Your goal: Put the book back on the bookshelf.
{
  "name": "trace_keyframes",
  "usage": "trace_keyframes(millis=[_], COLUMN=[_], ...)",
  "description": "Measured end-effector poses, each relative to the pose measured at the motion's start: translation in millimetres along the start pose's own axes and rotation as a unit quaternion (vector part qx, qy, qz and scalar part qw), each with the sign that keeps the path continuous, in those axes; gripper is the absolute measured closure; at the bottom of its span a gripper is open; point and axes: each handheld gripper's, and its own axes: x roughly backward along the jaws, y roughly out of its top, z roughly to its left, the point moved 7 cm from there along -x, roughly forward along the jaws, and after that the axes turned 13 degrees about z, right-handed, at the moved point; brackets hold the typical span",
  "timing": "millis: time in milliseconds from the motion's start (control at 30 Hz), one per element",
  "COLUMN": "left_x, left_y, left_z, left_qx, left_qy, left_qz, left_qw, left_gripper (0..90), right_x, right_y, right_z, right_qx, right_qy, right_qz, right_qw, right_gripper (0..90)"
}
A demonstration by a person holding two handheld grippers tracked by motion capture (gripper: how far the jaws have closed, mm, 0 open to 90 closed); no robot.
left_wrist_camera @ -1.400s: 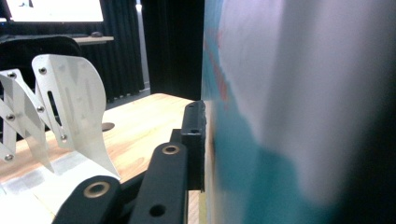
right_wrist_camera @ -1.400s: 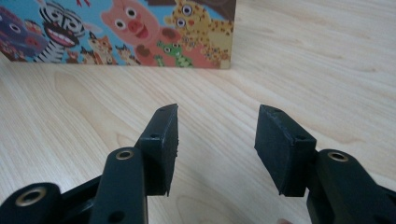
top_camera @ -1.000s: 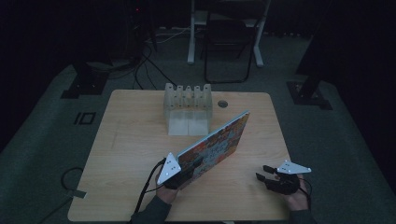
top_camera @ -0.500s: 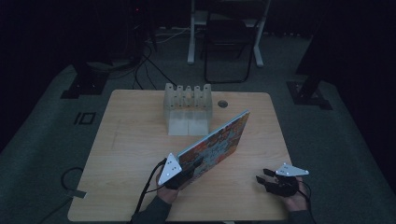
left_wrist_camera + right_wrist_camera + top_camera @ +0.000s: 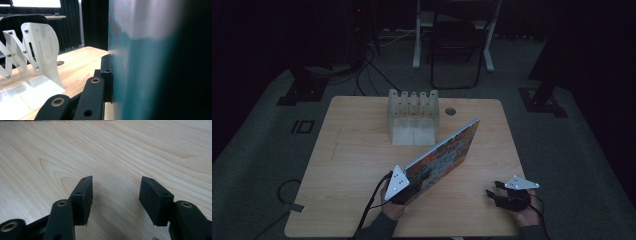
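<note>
Laptop (image 5: 443, 155), its lid covered in colourful stickers, stands half open near the middle front of the wooden tabletop (image 5: 352, 150) in the high view, lid tilted up and running diagonally from front left to back right. The left tongs (image 5: 404, 184) sit at the lid's near corner, held by the person's left hand (image 5: 393, 207), with the grey three-cornered plate on top. The right tongs (image 5: 493, 190) rest low over the tabletop at the front right, well apart from the laptop, in the person's right hand (image 5: 526, 212). Behind the laptop stands a pale rack (image 5: 413, 105) on a white base.

In the left gripper view, one black jaw presses flat against the teal lid surface (image 5: 140, 75); the other jaw is hidden behind the lid, so the tongs are clamped on the lid's edge. The rack (image 5: 37, 50) shows at left.

In the right gripper view, the right tongs (image 5: 116, 192) stand wide apart over bare wood, holding nothing.
</note>
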Motion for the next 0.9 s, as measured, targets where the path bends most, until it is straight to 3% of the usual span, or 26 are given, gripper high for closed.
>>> trace_keyframes(millis=[533,667,800,900], left_x=[8.1,9.7,11.1,13.0], left_y=[3.7,4.9,5.4,5.9], left_z=[2.5,3.1,5.8,5.4], left_qx=[0.012,0.014,0.020,0.013], left_qy=[-0.002,0.010,0.011,0.012], left_qz=[0.008,0.007,0.007,0.009], left_qw=[0.9999,0.9998,0.9997,0.9998], left_gripper=[81.1,81.2,81.2,81.2], right_x=[-1.9,-2.0,-2.1,-2.1], right_y=[-0.7,-0.7,-0.7,-0.7], right_z=[-0.9,-0.8,-0.7,-0.8], right_qx=[0.000,0.002,0.002,0.002], right_qy=[0.001,0.002,0.003,0.004], right_qz=[0.011,0.012,0.012,0.012], right_qw=[0.9999,0.9999,0.9999,0.9999], right_gripper=[35.3,34.2,33.9,33.9])
